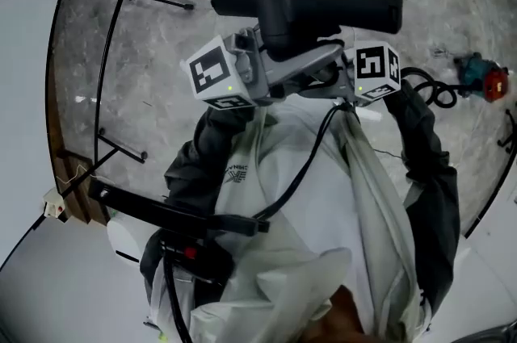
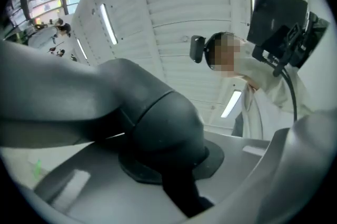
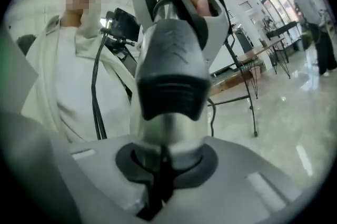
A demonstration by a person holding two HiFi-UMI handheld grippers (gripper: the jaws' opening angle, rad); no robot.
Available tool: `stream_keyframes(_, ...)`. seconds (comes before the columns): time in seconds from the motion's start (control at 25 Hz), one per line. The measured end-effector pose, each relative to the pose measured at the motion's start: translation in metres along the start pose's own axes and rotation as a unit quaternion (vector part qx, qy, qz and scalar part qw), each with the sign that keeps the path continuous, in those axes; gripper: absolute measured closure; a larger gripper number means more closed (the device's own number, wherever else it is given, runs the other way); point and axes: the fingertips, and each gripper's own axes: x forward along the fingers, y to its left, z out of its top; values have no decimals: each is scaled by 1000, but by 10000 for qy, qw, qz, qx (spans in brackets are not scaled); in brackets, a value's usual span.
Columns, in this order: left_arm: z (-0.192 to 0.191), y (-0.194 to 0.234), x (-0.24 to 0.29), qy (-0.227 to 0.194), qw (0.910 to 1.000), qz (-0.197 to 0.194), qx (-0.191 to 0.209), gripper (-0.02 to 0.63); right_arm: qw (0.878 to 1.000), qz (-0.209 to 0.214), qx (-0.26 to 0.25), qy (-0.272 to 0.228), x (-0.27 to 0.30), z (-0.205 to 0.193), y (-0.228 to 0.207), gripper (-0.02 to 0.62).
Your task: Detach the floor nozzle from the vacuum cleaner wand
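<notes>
I hold the black floor nozzle (image 1: 307,2) raised before my white coat (image 1: 323,196), over the marble floor (image 1: 145,43). The fingers of the left gripper (image 2: 174,165) are closed on its dark rounded joint (image 2: 158,123). Those of the right gripper (image 3: 160,165) clamp its silver neck (image 3: 168,133), below a ribbed black collar (image 3: 171,88).

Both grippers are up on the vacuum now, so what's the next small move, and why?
Probably pull the two grippers straight apart along the tube. The left gripper is clamped on the dark neck of the floor nozzle, and the right gripper on the silver wand beside its ribbed collar. The parts look joined. If they resist, a catch may need pressing.
</notes>
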Motion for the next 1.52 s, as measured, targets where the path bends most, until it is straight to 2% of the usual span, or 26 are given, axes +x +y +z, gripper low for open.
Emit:
stream_keyframes(0.04,1,7,-2,-35,9998,163,-51,534,10000,17,85,13,0,1,-3,558)
stream_keyframes(0.08,1,14,-5,-43,9993,350,-88,534,9997,-204,133,20,1,2,-9,558)
stream_keyframes(0.16,1,21,-10,-7,9978,654,-130,534,9939,-1093,126,49,3,2,-24,558)
stream_keyframes(0.2,2,22,-12,22,9967,805,-132,535,9850,-1723,95,80,2,3,-33,558)
stream_keyframes(0.24,3,25,-13,51,9950,988,-119,535,9696,-2442,67,113,-2,4,-43,558)
stream_keyframes(0.28,5,28,-14,84,9927,1200,-93,535,9473,-3201,49,141,-7,6,-53,558)
stream_keyframes(0.36,5,34,-13,160,9869,1602,-20,535,8896,-4564,9,162,-22,9,-70,558)
stream_keyframes(0.4,5,36,-13,198,9848,1724,12,535,8633,-5045,-10,156,-29,10,-75,558)
stream_keyframes(0.44,4,35,-11,239,9840,1768,34,535,8446,-5353,-20,141,-34,10,-77,558)
stream_keyframes(0.48,3,34,-10,282,9844,1738,43,535,8358,-5490,-22,117,-36,10,-77,558)
stream_keyframes(0.52,2,30,-8,321,9861,1628,47,535,8372,-5469,-26,82,-35,10,-75,558)
stream_keyframes(0.6,2,15,-3,338,9932,1113,76,534,8623,-5063,-90,5,-26,11,-65,558)
stream_keyframes(0.68,4,-9,3,272,9989,351,128,531,9032,-4286,-236,-62,-15,11,-47,557)
stream_keyframes(0.76,5,-29,7,169,9995,-263,90,531,9499,-3109,-255,-207,-5,11,-21,557)
stream_keyframes(0.8,4,-34,9,111,9991,-417,30,531,9680,-2490,-182,-266,-2,10,-8,557)
stream_keyframes(0.84,2,-36,10,60,9990,-451,-42,531,9799,-1977,-103,-239,-1,6,1,557)
stream_keyframes(0.88,-1,-33,11,28,9992,-384,-110,531,9860,-1663,-43,-154,-2,0,6,557)
stream_keyframes(0.92,-5,-28,11,26,9995,-253,-163,531,9875,-1574,8,-89,-3,-4,6,558)
stream_keyframes(1.04,-12,-13,10,114,9995,201,-234,532,9774,-2110,97,-59,-7,-10,-8,558)
stream_keyframes(1.16,-12,-2,5,131,9974,672,-211,532,9535,-3012,92,10,-11,-9,-24,558)
stream_keyframes(1.24,-13,6,2,147,9932,1142,-170,532,9253,-3789,101,69,-18,-8,-35,558)
stream_keyframes(1.36,-14,15,0,229,9836,1790,-65,534,8679,-4966,61,107,-33,-10,-49,557)
stream_keyframes(1.4,-15,15,0,258,9815,1899,-20,534,8544,-5195,36,111,-37,-10,-51,557)
stream_keyframes(1.44,-14,14,0,277,9808,1929,25,534,8484,-5293,1,104,-38,-10,-52,557)
stream_keyframes(1.48,-13,12,0,278,9820,1869,68,534,8513,-5247,-53,82,-36,-8,-51,557)
stream_keyframes(1.52,-11,7,1,260,9850,1701,108,534,8627,-5055,-122,57,-32,-5,-49,557)
